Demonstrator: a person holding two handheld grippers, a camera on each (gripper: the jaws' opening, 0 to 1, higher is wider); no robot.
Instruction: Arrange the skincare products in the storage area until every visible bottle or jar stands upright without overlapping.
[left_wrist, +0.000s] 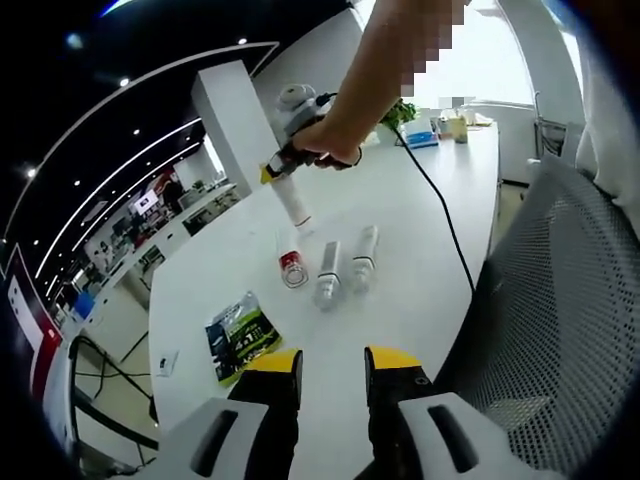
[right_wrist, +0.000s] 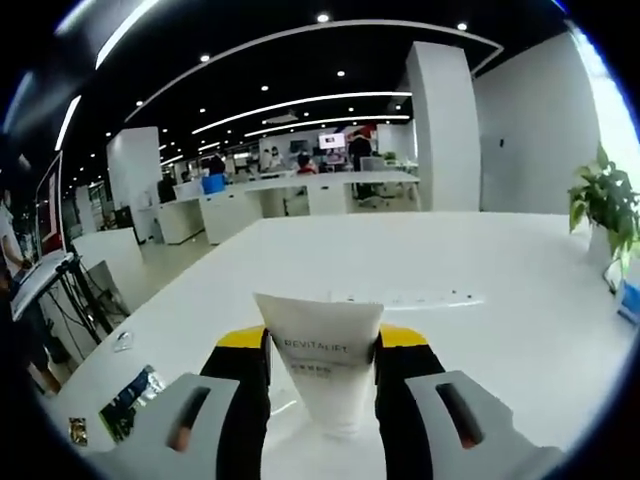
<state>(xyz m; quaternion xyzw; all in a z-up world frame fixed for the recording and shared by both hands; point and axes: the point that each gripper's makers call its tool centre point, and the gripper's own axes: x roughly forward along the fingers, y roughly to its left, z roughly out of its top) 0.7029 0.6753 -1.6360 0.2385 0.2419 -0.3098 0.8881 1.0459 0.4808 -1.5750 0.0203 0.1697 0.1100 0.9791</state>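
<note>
White table; right gripper's tube label

We see a long white table. On it lie a red-capped jar on its side, two pale bottles flat beside it, a dark green packet near the edge, a black cable, and a plant.

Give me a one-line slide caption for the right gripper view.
Right gripper clamps a white tube above the white table, open-plan office behind.
</note>
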